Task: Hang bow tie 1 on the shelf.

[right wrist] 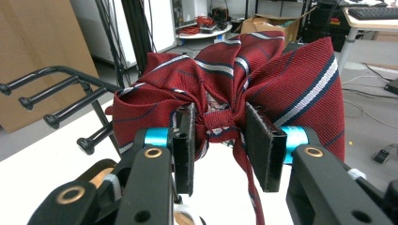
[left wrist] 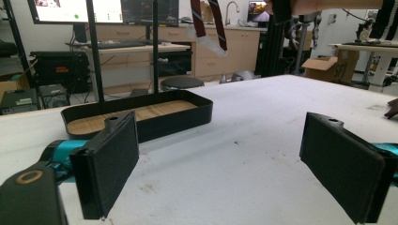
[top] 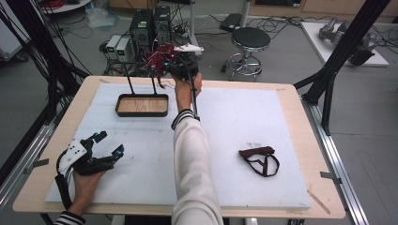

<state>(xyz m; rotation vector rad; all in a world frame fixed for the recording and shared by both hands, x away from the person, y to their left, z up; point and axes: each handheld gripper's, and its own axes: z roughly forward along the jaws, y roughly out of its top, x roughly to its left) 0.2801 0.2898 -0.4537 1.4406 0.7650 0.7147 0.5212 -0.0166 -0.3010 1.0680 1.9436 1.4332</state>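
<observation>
From the high view, the right gripper [top: 174,63] is up at the far edge of the table [top: 286,93], about 12 o'clock. It holds a red bow tie [top: 159,57] in the air above the black tray [top: 142,105]. The left gripper [top: 107,143] rests near the close edge, at about 8 o'clock, with its jaws wide apart and nothing in them. A dark bow tie [top: 259,160] lies flat at about 4 o'clock, with lots of bare white mat [top: 225,117] around it.

In the left gripper view, the two black jaws stand far apart over the bare mat. The tray [left wrist: 141,117] sits ahead, and its wooden bottom shows.

In the right gripper view, the jaws pinch the knot of the striped red bow tie [right wrist: 220,89]. Black pegs [right wrist: 56,101] stick out at 9 o'clock.
</observation>
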